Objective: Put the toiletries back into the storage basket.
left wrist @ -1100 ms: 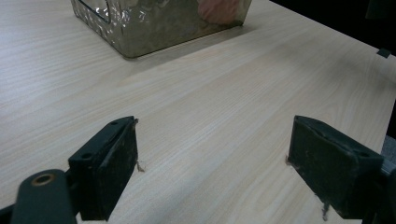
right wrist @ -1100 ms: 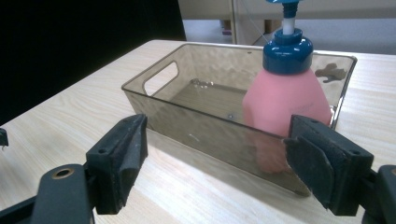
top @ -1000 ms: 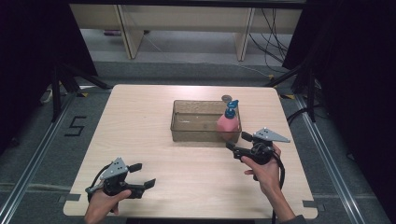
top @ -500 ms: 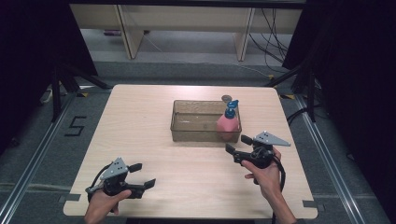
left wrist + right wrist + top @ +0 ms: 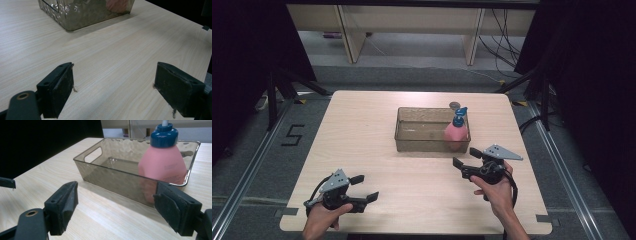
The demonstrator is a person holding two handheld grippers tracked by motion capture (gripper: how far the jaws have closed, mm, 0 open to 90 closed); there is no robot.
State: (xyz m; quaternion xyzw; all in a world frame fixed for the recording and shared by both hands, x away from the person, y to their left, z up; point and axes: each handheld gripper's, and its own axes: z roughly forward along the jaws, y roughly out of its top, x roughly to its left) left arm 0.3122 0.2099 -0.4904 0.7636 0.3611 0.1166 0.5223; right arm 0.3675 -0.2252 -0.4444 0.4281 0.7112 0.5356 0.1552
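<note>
A pink bottle with a blue pump cap stands upright in the right end of a clear smoky bin at the table's middle. My right gripper is open on the table just in front of the bin's right end, apart from it. In the right gripper view its jaws frame the bin's near wall and the bottle; my right gripper holds nothing. My left gripper rests open near the front left edge. In the left gripper view, my left gripper is over bare wood, with the bin far ahead.
A small round dark object lies on the table behind the bin. The table's right edge runs close to my right hand. Dark floor and metal rails surround the table. The tip of the other gripper shows at the left.
My right gripper has drawn back a little from the bin toward the near edge. The left gripper, bin and bottle have stayed put.
</note>
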